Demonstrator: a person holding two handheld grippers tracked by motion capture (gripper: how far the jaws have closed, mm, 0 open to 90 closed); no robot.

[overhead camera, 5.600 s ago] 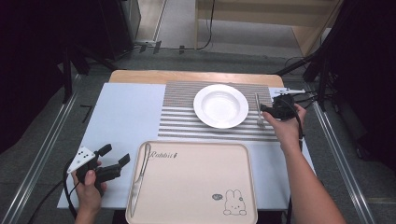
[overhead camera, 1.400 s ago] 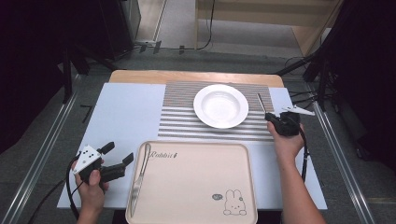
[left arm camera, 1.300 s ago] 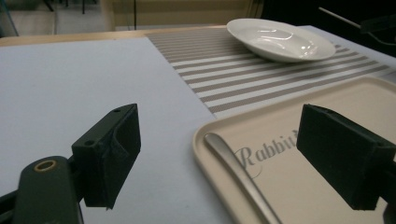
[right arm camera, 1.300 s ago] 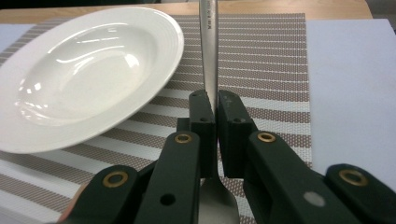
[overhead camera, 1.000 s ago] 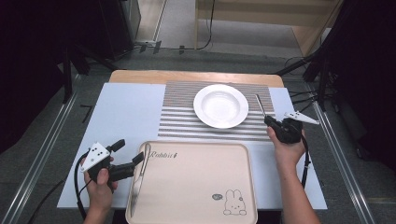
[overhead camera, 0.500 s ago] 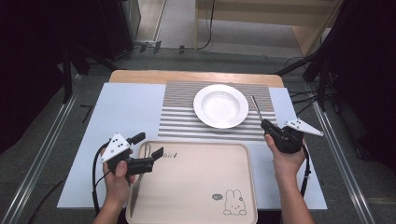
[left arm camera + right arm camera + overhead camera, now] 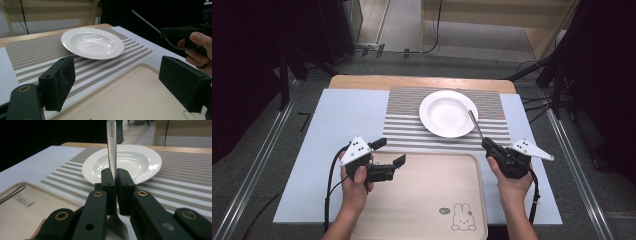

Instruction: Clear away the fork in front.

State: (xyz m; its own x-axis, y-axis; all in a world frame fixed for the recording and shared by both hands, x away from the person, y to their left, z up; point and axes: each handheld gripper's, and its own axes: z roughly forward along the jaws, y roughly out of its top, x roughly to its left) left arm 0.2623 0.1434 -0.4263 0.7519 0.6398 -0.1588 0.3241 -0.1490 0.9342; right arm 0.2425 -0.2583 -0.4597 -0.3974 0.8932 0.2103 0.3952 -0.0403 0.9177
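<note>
Counter (image 7: 347,120) surface first: a pale blue sheet covers it, with bare margins at the left and right sides. Across its far middle lies a striped placemat (image 7: 407,130), and the near middle carries a beige tray (image 7: 432,200) with a rabbit print at its near right corner. On the placemat sits a white plate (image 7: 447,112), well clear of the tray's far rim. The left gripper (image 7: 387,159) hangs over the tray's far left corner with its jaws wide apart and nothing between them; in the left gripper view the tray's far rim and the placemat's edge run between them. The right gripper (image 7: 488,146) hovers just off the tray's far right corner, its jaws clamped on a metal utensil (image 7: 474,122) whose handle slants up toward the plate's right rim. A broader end shows below the jaws in the right gripper view, possibly a spoon bowl. Another thin metal piece (image 7: 11,194) lies along the tray's left edge.
</note>
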